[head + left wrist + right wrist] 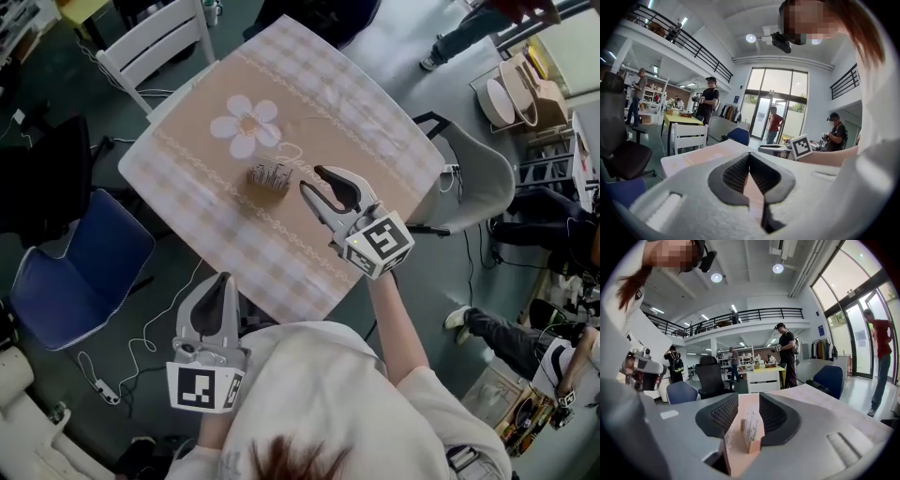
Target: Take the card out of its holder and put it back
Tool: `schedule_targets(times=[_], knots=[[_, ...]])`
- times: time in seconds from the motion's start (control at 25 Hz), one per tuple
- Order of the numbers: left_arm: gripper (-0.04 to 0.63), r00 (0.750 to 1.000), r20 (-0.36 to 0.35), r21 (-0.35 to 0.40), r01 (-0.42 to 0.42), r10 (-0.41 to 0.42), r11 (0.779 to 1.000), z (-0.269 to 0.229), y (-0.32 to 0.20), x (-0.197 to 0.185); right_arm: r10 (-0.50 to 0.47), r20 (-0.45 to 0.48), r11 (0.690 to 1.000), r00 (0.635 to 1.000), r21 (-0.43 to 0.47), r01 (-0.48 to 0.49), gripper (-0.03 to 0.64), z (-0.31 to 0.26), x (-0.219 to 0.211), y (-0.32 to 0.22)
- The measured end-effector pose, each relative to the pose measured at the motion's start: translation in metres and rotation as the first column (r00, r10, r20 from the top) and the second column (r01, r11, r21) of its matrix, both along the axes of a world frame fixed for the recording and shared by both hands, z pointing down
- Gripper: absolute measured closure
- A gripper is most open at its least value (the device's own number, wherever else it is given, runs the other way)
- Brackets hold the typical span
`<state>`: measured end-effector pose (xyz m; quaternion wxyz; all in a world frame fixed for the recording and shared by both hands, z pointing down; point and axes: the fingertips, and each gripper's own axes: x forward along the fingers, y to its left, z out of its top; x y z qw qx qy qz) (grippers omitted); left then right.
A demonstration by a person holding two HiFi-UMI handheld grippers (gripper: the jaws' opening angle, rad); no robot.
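Note:
A small wooden card holder (270,176) with white cards upright in it stands near the middle of the checked tablecloth (375,122), below a white flower print (246,125). My right gripper (315,180) is open just to the holder's right, its tips apart from it. In the right gripper view the holder (751,433) shows ahead through the gap of the right gripper (749,399), and neither pad touches it. My left gripper (217,281) hangs at the table's near edge, shut and empty. In its own view the left gripper (749,155) has its tips together.
A white wooden chair (159,42) stands at the far left corner of the table, a blue chair (80,262) on the left, and a grey chair (483,173) on the right. Cables (141,347) lie on the floor. Seated people's legs (506,333) are at the right.

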<state>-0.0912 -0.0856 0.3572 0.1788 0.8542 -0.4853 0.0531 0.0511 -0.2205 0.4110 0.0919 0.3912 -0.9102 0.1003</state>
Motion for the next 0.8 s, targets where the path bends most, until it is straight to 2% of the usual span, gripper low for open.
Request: schedule_targets(times=[0.16, 0.4, 0.52, 0.68, 0.8], knots=[[0.595, 1.000, -0.003, -0.003, 0.009, -0.009, 1.000, 0.001, -0.002, -0.005, -0.042, -0.024, 0.998, 0.999, -0.057, 0.040, 0.468, 0.039, -0.010, -0.021], [0.595, 1.000, 0.006, -0.020, 0.030, -0.030, 0.999, 0.005, -0.001, -0.013, -0.061, 0.000, 0.990, 0.998, -0.130, 0.061, 0.466, 0.079, -0.018, -0.038], [0.595, 0.999, 0.006, -0.028, 0.032, -0.031, 0.999, 0.008, 0.000, -0.012, -0.080, 0.012, 0.985, 0.997, -0.149, 0.081, 0.494, 0.091, -0.024, -0.040], [0.595, 1.000, 0.004, -0.033, 0.024, -0.024, 0.999, 0.008, -0.001, -0.007, -0.100, -0.003, 0.981, 0.995, -0.169, 0.098, 0.563, 0.099, -0.029, -0.040], [0.595, 1.000, 0.002, -0.035, 0.020, -0.020, 0.999, 0.008, 0.000, -0.004, -0.110, -0.018, 0.981, 0.994, -0.165, 0.105, 0.571, 0.098, -0.030, -0.037]])
